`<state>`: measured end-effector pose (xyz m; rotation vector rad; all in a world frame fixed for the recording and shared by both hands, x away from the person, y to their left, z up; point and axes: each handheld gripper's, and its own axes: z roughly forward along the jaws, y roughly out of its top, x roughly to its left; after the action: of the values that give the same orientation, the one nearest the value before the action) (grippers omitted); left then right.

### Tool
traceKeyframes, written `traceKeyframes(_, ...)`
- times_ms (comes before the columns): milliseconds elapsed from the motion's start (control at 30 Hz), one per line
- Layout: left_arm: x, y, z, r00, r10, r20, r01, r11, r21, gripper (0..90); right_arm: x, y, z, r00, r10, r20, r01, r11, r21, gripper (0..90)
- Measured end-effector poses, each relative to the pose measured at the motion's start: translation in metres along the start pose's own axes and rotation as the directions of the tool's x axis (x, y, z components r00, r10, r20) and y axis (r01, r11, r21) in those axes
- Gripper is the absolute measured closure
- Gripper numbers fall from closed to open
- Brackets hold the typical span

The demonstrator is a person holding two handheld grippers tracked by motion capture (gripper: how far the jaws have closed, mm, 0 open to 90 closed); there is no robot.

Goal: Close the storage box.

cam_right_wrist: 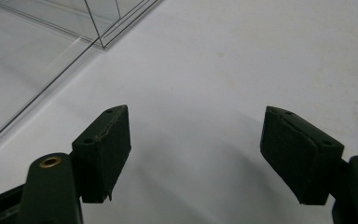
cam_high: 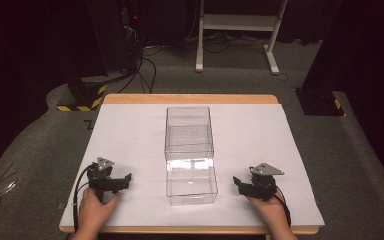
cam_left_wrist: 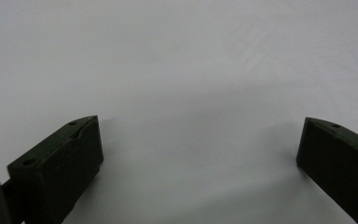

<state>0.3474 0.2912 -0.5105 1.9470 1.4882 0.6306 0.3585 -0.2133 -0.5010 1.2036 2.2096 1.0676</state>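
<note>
Left gripper (cam_high: 123, 181) and right gripper (cam_high: 239, 183) — jaws wide, empty — rest on the white sheet (cam_high: 130, 135), flanking the clear box (cam_high: 190, 155), each well apart from its near edges.

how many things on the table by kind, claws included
clear plastic boxes: 2, the far box and the near box, end to end
claws: 2, left claw and right claw, both open
total: 4
</note>
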Motion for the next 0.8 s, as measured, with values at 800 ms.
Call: traceKeyframes(800,0.0007,0.0001,0.0001,1.0000,-0.004,0.008,0.004,1.0000,0.001,0.5,-0.0001,-0.0004,-0.0009,0.9999,0.011,0.008,-0.011,0.9999,-0.009,24.0)
